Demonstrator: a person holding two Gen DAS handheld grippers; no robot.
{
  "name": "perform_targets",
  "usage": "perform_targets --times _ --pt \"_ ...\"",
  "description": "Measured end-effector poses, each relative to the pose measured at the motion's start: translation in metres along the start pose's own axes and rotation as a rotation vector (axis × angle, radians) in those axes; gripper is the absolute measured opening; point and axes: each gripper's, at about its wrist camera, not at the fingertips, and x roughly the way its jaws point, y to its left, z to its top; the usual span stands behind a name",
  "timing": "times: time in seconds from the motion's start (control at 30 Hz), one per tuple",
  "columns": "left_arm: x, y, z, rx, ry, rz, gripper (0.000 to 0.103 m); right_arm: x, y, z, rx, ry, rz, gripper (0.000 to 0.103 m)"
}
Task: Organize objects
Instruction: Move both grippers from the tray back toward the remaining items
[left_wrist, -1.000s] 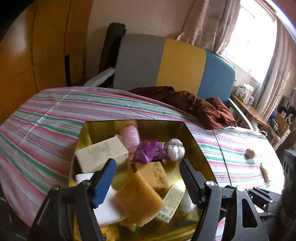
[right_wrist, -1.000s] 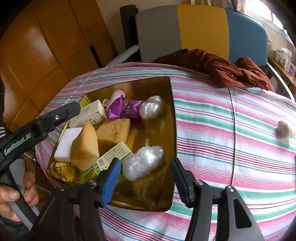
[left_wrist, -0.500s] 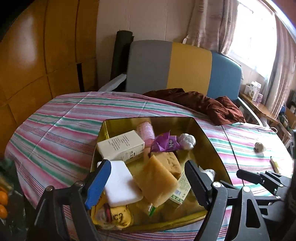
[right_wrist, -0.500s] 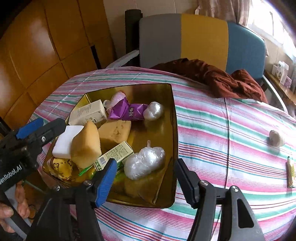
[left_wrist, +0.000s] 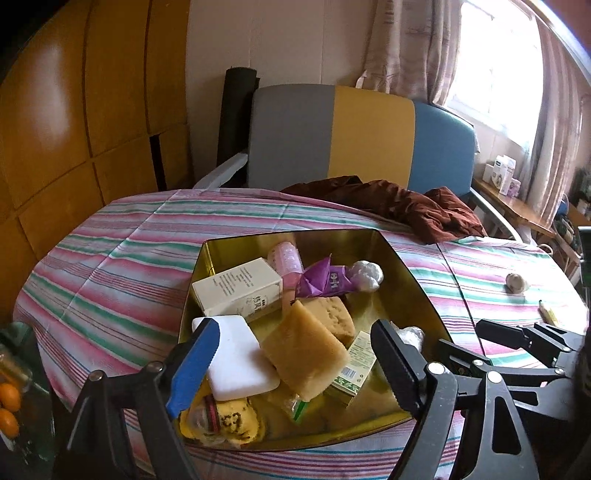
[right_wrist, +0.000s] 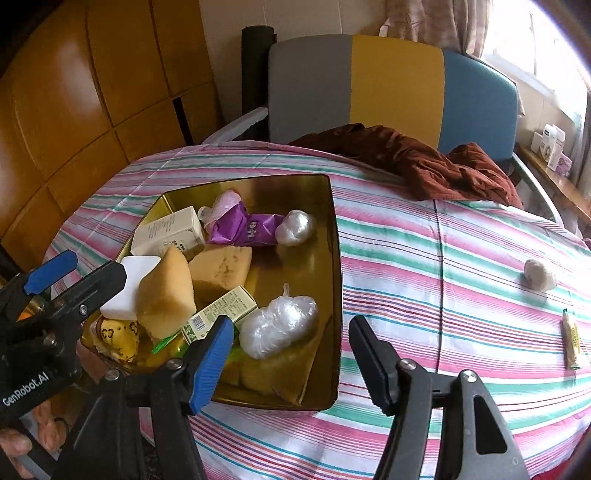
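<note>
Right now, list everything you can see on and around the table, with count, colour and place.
tray: 1, gold, on striped tablecloth
sponges: 2, tan, in tray
foam block: 1, white, tray's left
cartons: 2, cream and green-white, in tray
wrapper: 1, purple, tray's far end
plastic bundles: 2, clear-white, in tray
round lump: 1, pale, cloth, right
stick: 1, yellow, right edge
garment: 1, brown, far side
chair: 1, grey-yellow-blue, behind
left gripper: open, over tray
right gripper: open, tray's near edge
</note>
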Motion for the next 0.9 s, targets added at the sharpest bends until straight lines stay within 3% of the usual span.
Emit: perform_targets --times 0.53,0.9 --pt "-0.005 -0.022 0.000 0.073 -0.001 -0.037 0.084 -0.008 -0.014 0.000 0.014 -0.005 -0.033 0.066" --pt "-0.002 -0.051 0.003 0.151 0.014 -0.080 0.085 -0.015 -0.069 0.003 0.103 0.014 -0.088 0.066"
